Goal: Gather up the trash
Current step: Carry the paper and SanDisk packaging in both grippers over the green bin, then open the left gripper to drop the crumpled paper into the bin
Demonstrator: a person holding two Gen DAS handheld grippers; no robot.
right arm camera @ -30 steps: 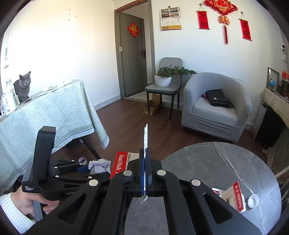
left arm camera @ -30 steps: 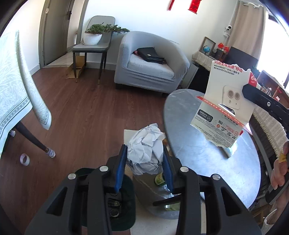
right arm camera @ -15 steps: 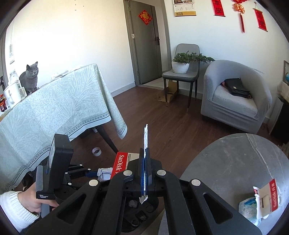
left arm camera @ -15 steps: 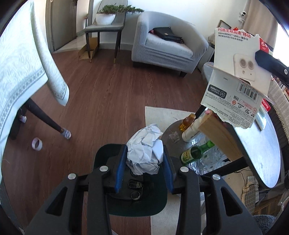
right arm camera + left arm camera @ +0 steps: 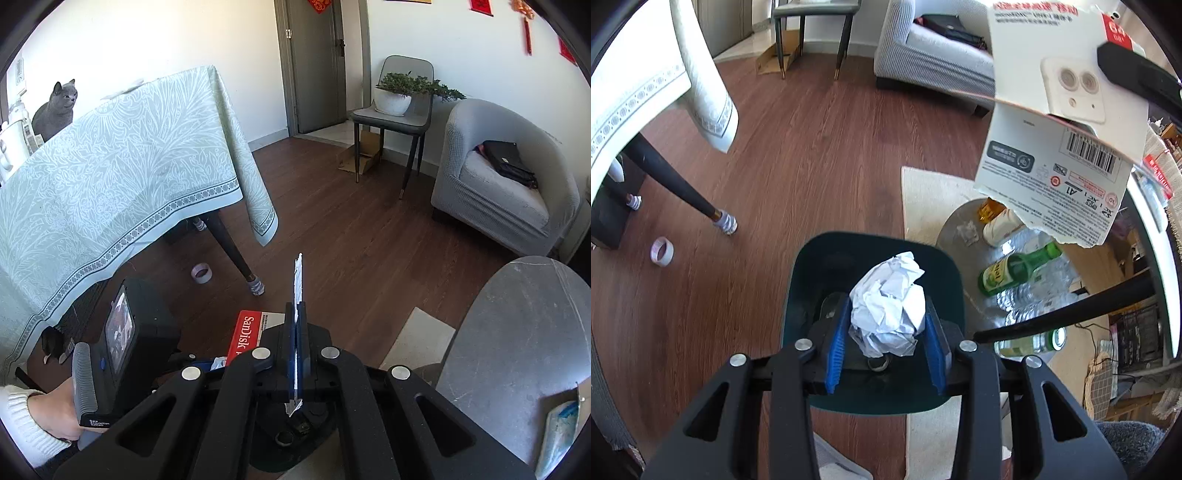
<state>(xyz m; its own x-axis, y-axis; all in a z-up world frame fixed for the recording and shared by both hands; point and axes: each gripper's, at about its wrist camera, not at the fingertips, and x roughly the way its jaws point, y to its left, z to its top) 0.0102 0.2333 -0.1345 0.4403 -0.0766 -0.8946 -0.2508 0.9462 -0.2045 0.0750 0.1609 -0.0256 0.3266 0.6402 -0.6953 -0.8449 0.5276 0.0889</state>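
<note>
My left gripper (image 5: 886,332) is shut on a crumpled white paper ball (image 5: 888,302), which hangs right over the dark green trash bin (image 5: 805,273) on the floor. A few small dark items lie in the bin's bottom. My right gripper (image 5: 296,350) is shut on a torn memory-card package (image 5: 297,280), seen edge-on here. In the left wrist view that white and red card package (image 5: 1056,147) hangs at the upper right, above and to the right of the bin. The bin (image 5: 295,432) shows below the right gripper too.
A round grey marble table (image 5: 517,332) stands on the right, with bottles (image 5: 1015,269) on a shelf under it. A table with a pale green cloth (image 5: 110,166) is on the left, a tape roll (image 5: 662,252) on the wood floor near its leg. A grey cat (image 5: 55,107) sits behind.
Both grippers have come down and moved off the marble table toward the bin. The paper ball now hangs over the bin's opening, and the card package has come closer.
</note>
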